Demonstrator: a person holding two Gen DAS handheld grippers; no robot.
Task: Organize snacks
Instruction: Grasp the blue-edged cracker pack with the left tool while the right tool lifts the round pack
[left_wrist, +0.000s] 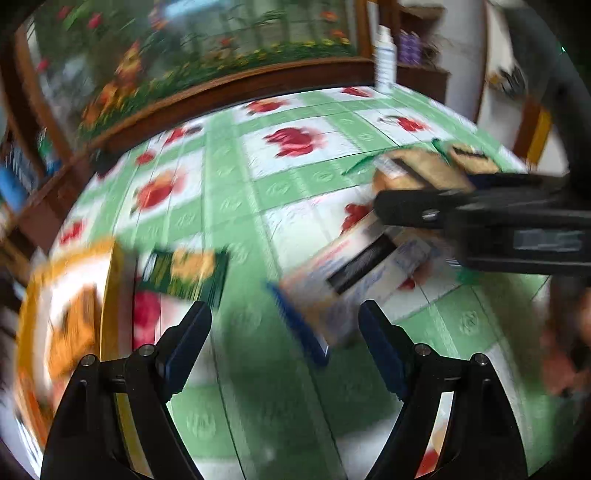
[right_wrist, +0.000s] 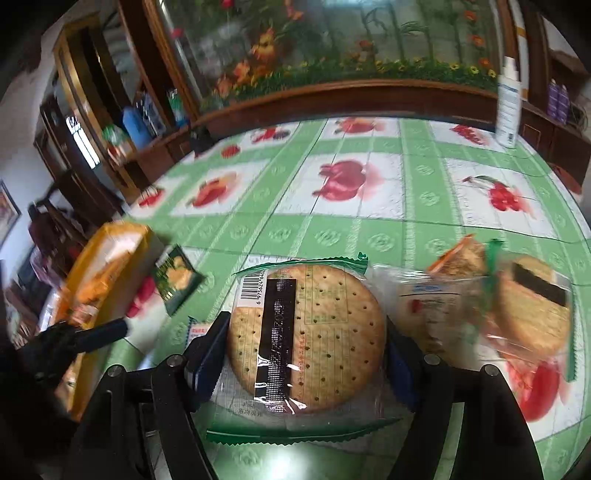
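In the right wrist view my right gripper (right_wrist: 304, 350) is shut on a clear packet holding a round tan cracker (right_wrist: 325, 332), one pad on each side of it. More cracker packets (right_wrist: 532, 306) and a white packet (right_wrist: 424, 306) lie just to its right. To the left are a yellow snack box (right_wrist: 107, 273) and a small green packet (right_wrist: 177, 277). The left wrist view is blurred: my left gripper (left_wrist: 284, 332) stands open above the tablecloth, beside the yellow box (left_wrist: 66, 314) and green packet (left_wrist: 184, 273). A pale packet with a blue edge (left_wrist: 332, 295) lies just ahead of its fingertips.
The table wears a green-and-white fruit-print cloth (right_wrist: 369, 236). A white spray bottle (right_wrist: 508, 107) stands at the far right edge. A wooden cabinet with a flower picture (right_wrist: 332, 44) runs behind the table. The right gripper's black arm (left_wrist: 498, 225) reaches in from the right of the left wrist view.
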